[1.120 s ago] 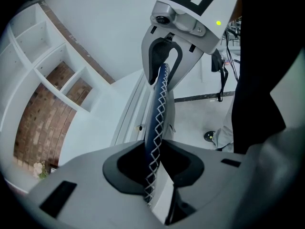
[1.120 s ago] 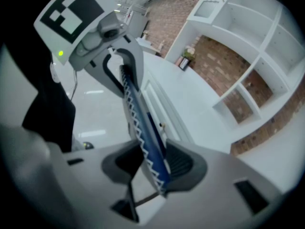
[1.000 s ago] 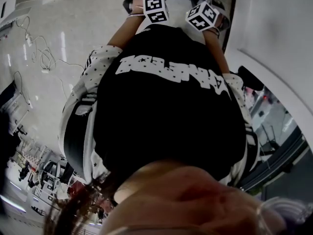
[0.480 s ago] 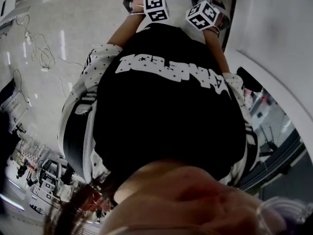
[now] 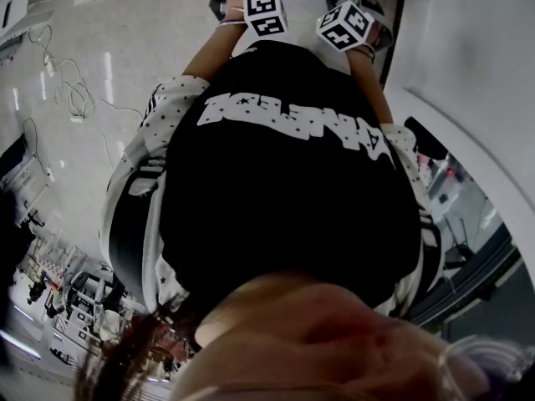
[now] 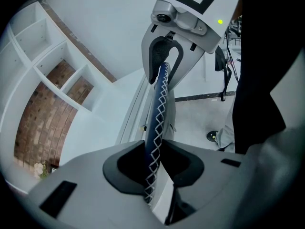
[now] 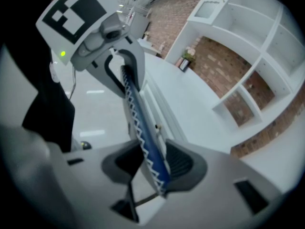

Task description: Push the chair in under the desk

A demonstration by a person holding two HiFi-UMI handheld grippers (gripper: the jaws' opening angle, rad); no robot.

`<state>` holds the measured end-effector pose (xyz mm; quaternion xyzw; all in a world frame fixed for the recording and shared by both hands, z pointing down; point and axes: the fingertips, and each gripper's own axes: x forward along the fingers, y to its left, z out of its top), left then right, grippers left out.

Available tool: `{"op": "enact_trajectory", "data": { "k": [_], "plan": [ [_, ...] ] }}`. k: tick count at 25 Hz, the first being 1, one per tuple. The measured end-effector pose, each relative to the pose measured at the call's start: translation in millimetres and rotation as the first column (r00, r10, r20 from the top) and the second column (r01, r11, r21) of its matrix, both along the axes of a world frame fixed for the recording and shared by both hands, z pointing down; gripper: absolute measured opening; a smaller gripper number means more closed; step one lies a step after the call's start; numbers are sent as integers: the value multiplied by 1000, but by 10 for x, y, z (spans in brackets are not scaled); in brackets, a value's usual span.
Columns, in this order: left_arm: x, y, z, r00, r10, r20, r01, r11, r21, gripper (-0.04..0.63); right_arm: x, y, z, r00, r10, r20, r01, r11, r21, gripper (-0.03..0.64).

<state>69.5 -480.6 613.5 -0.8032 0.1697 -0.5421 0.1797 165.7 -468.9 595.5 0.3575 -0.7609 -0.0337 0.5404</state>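
Left gripper (image 6: 153, 162) and right gripper (image 7: 153, 165) hold the chair's blue back rim (image 6: 158, 104) beside the white desk (image 6: 112, 97).
Each gripper's jaws are closed tight on the rim's white zigzag stitching, one at each end, facing each other. The rim runs along the desk's drawer side, close to it. White shelves (image 6: 52, 61) with brick backing rise beyond the desk.

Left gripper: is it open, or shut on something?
Shut on the blue stitched chair edge; the left gripper has both jaws pressed against it.
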Motion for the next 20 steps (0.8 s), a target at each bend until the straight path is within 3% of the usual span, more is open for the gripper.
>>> {"op": "enact_trajectory", "data": {
  "k": [20],
  "plan": [
    [-85, -138, 5, 1000, 15, -2, -15, 1000, -9, 124, -85, -122, -17, 1000, -3, -5, 3, 1000, -1, 158]
  ]
}}
